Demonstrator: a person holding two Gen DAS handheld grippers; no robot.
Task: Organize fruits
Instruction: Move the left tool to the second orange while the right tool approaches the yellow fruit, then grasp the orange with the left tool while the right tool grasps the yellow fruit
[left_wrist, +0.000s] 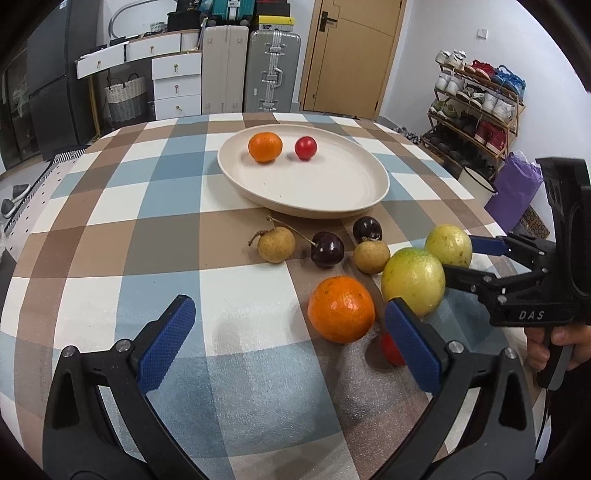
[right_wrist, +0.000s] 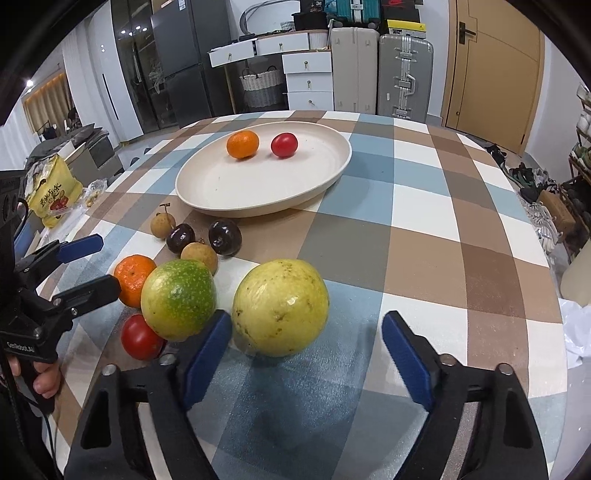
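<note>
Right tool (right_wrist: 306, 354), tilted downward, is spread around the round yellow-green guava (right_wrist: 280, 306), not pinching; left tool (left_wrist: 291, 332) is spread, empty.

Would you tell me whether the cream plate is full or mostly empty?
Mostly empty: the plate holds only an orange and a red tomato near its far rim.

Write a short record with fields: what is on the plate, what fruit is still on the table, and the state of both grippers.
plate: round cream plate holds one orange mandarin and one red cherry tomato
table: two yellow-green guavas, one mandarin, one red tomato, two dark cherries, two tan longans
left gripper: jaws open, empty
right gripper: jaws open around yellow guava, not gripping
</note>
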